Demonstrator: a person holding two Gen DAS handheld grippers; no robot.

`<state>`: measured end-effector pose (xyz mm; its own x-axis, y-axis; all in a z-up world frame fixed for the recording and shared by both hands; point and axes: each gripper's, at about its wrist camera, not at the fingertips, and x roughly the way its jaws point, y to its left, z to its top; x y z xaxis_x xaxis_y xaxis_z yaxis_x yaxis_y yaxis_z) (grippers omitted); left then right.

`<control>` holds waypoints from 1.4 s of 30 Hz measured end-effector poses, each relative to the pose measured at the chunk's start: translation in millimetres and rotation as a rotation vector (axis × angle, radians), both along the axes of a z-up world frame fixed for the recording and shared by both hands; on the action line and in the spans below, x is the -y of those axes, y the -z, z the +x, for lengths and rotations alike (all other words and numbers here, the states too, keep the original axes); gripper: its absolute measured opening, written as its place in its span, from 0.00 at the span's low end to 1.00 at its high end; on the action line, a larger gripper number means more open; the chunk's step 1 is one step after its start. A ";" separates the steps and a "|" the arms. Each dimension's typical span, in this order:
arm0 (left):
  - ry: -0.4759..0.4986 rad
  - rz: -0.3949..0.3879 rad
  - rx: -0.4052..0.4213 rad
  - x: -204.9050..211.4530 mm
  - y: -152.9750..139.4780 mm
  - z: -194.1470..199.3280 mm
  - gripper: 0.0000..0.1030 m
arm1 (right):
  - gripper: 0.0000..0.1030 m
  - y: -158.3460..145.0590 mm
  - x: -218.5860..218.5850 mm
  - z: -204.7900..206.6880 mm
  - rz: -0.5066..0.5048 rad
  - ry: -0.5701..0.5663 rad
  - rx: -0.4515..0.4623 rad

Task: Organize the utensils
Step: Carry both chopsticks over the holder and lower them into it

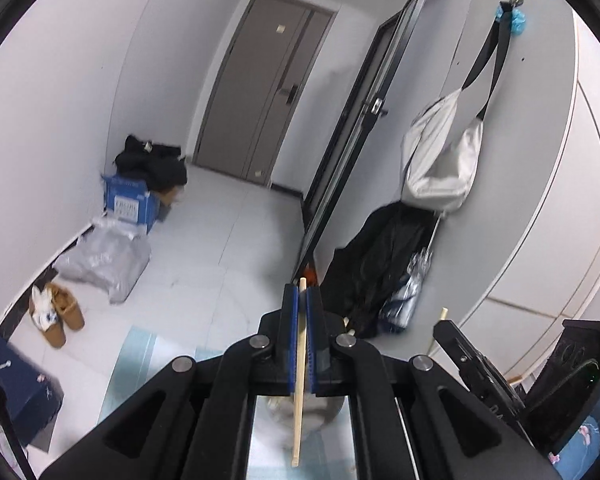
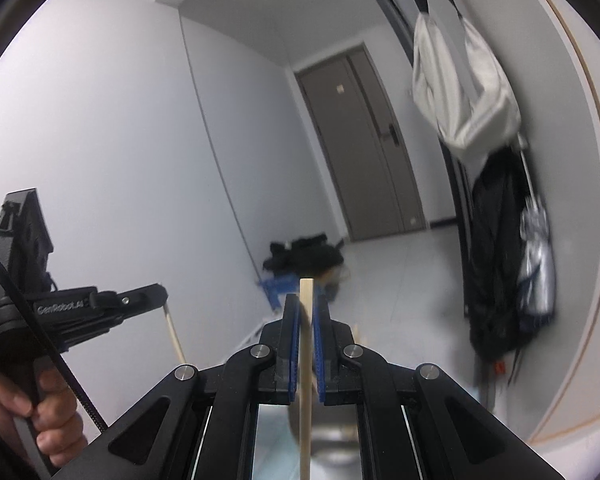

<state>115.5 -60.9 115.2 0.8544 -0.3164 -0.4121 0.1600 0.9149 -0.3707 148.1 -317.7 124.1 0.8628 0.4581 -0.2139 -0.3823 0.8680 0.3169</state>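
The left gripper (image 1: 302, 294) is clamped on 1 chopstick (image 1: 299, 380) that runs back between its blue pads (image 1: 293, 340) toward the camera. The right gripper (image 2: 306, 306) pinches a second chopstick (image 2: 306, 360) the same way, its tip poking past the fingers. Both point at a hallway with a grey door (image 1: 260, 92), a white bag (image 1: 440, 156) hung on the wall and what may be a bowl (image 2: 336, 440), blurred, below the right gripper. A hand (image 2: 40, 412) grips the left handle
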 end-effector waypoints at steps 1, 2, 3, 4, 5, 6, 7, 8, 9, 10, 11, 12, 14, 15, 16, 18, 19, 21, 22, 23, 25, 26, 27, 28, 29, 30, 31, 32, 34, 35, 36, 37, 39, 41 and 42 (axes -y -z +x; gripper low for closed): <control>-0.007 -0.001 0.016 0.9 -3.1 4.7 0.00 | 0.06 -3.5 0.6 6.8 0.002 0.007 0.012; -0.016 0.005 0.023 2.0 -5.1 7.9 0.00 | 0.06 -7.3 1.4 14.2 0.007 0.012 0.023; -0.018 0.006 0.034 3.5 -6.6 11.5 0.00 | 0.06 -9.9 1.4 19.1 0.012 0.015 0.033; -0.024 0.009 0.050 5.0 -8.0 15.2 0.00 | 0.06 -12.5 2.4 24.9 0.017 0.021 0.047; -0.028 0.011 0.060 6.2 -8.5 18.8 0.00 | 0.06 -15.1 2.9 31.4 0.018 0.030 0.064; -0.028 0.012 0.069 7.4 -8.6 21.2 0.00 | 0.06 -17.4 3.0 35.5 0.017 0.035 0.078; -0.036 0.017 0.085 9.1 -8.5 24.6 0.00 | 0.06 -19.2 3.2 40.2 0.015 0.042 0.093; -0.040 0.018 0.093 9.5 -7.7 27.7 0.00 | 0.06 -21.3 3.3 45.3 0.013 0.057 0.117; -0.038 0.016 0.100 11.0 -8.3 29.6 0.00 | 0.06 -23.3 3.5 49.0 0.013 0.067 0.131; -0.037 0.006 0.106 12.0 -7.1 33.9 0.00 | 0.06 -24.3 4.4 55.2 0.019 0.073 0.145; -0.042 0.001 0.114 11.6 -6.3 36.4 0.00 | 0.06 -24.7 5.2 59.0 0.026 0.078 0.152; -0.043 0.001 0.119 12.2 -5.3 39.3 0.00 | 0.06 -24.4 6.0 63.8 0.031 0.082 0.156; -0.050 0.009 0.124 12.4 -1.4 47.7 0.00 | 0.06 -23.0 6.3 73.9 0.037 0.090 0.161; -0.045 0.016 0.124 12.6 1.3 52.1 0.00 | 0.06 -21.4 6.7 80.4 0.042 0.096 0.162; -0.048 0.024 0.124 14.0 3.0 55.6 0.00 | 0.06 -19.0 6.3 84.4 0.051 0.096 0.163; -0.042 0.037 0.121 14.9 7.6 59.7 0.00 | 0.06 -12.3 4.4 93.9 0.072 0.097 0.155; -0.041 0.043 0.119 15.0 9.4 61.3 0.00 | 0.06 -7.5 2.4 98.4 0.081 0.096 0.154; -0.029 0.065 0.114 16.7 12.9 64.2 0.00 | 0.06 0.5 -1.4 103.4 0.094 0.100 0.149; -0.014 0.069 0.111 16.2 15.3 65.2 0.00 | 0.06 5.0 -3.0 106.0 0.102 0.100 0.145; -0.005 0.070 0.111 15.7 16.2 65.7 0.00 | 0.06 8.6 -4.6 108.0 0.107 0.099 0.142; 0.010 0.085 0.113 16.0 18.9 67.7 0.00 | 0.06 15.6 -8.6 109.8 0.099 0.102 0.144; 0.015 0.092 0.118 16.8 19.6 67.5 0.00 | 0.06 18.9 -10.6 110.6 0.091 0.097 0.149; 0.027 0.097 0.122 18.1 20.2 68.2 0.00 | 0.06 21.4 -11.8 112.1 0.085 0.092 0.152; 0.031 0.106 0.129 19.8 21.8 68.1 0.00 | 0.06 24.3 -12.9 113.0 0.080 0.089 0.153; 0.034 0.114 0.131 21.6 22.8 68.2 0.00 | 0.06 27.2 -13.2 116.2 0.078 0.083 0.148; 0.044 0.120 0.131 23.7 24.3 68.5 0.00 | 0.06 29.5 -13.0 119.5 0.078 0.079 0.141; 0.049 0.122 0.131 24.6 26.1 68.1 0.00 | 0.06 31.6 -12.5 120.7 0.081 0.080 0.137; 0.054 0.126 0.132 26.2 26.9 68.2 0.00 | 0.06 34.0 -12.2 120.5 0.083 0.077 0.132; 0.064 0.140 0.134 29.3 28.8 65.7 0.00 | 0.06 36.0 -10.5 120.1 0.081 0.073 0.125; 0.066 0.145 0.137 29.8 29.3 64.4 0.00 | 0.06 36.8 -9.8 118.9 0.074 0.072 0.123; 0.073 0.148 0.138 30.0 29.6 63.2 0.00 | 0.06 37.5 -9.0 117.5 0.068 0.068 0.122; 0.072 0.147 0.144 29.2 30.4 60.8 0.00 | 0.06 38.4 -8.8 116.0 0.060 0.062 0.120; 0.089 0.152 0.144 28.9 31.9 57.6 0.00 | 0.06 39.6 -8.0 112.4 0.036 0.049 0.122; 0.085 0.170 0.139 29.6 34.0 56.2 0.00 | 0.06 42.3 -7.7 107.9 0.011 0.028 0.115; 0.093 0.178 0.133 30.0 35.5 55.3 0.00 | 0.06 43.8 -7.6 106.1 0.000 0.016 0.110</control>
<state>170.8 -90.8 79.7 0.8756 -0.3288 -0.3538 0.2833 0.9429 -0.1752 254.1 -310.1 80.2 0.8881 0.4444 -0.1177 -0.4012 0.8742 0.2737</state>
